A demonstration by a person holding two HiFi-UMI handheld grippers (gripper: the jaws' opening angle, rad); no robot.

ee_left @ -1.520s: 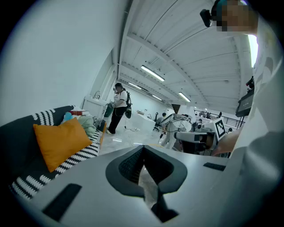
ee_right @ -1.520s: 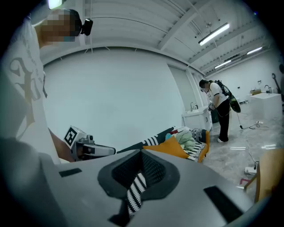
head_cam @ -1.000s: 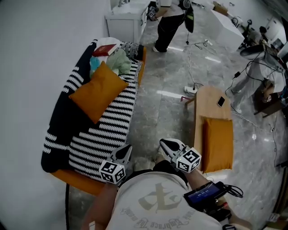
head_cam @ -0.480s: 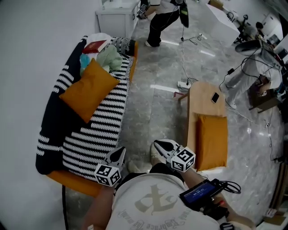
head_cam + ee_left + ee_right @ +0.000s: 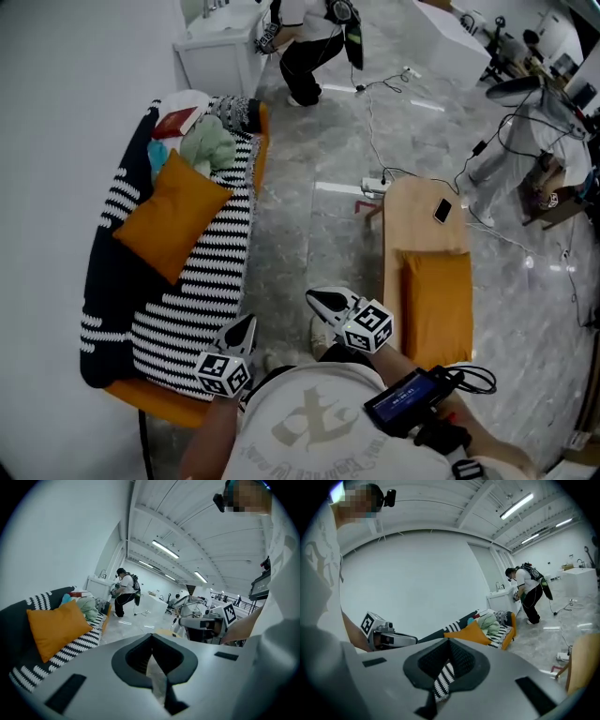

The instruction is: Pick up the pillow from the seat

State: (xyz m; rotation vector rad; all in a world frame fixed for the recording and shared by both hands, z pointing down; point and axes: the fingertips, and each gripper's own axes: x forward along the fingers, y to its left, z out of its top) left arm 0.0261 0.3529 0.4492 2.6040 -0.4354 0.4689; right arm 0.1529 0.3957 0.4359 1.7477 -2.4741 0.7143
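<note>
1. Both claws have slid leftward in the head view since the earlier frames. The sofa [image 5: 155,396] now sits lower and further left, which suggests that the wearer is closing on it.
2. The left claw [image 5: 242,330] is clenched with nothing between its jaws. The right claw [image 5: 321,300] is clenched and empty too. Both hang near the sofa's near end, well apart from the pillow [image 5: 173,216].
3. The pillow is orange and lies tilted on the sofa seat. It rests on the striped throw [image 5: 216,272] and leans toward the dark backrest. A green cloth bundle [image 5: 208,145] lies just beside its far corner.
4. The step in hand looks like the approach, with no grasp begun.
   - To do it well, the jaws should open before they arrive.
   - Each claw would take one side edge of the pillow. The filling is soft, so the pinch should go deep enough to catch fabric, not only a corner.
   - A straight lift would keep the throw from dragging along.
   - Steering clear of the green bundle avoids snagging it.
5. Counted:
   - two claws
   - one pillow on the sofa
   - one similar orange cushion [image 5: 437,305] on the low wooden surface [image 5: 412,211] across the aisle
   - one phone [image 5: 442,210] on that surface
   - one other person [image 5: 305,37] bent over at the far end of the room
</note>
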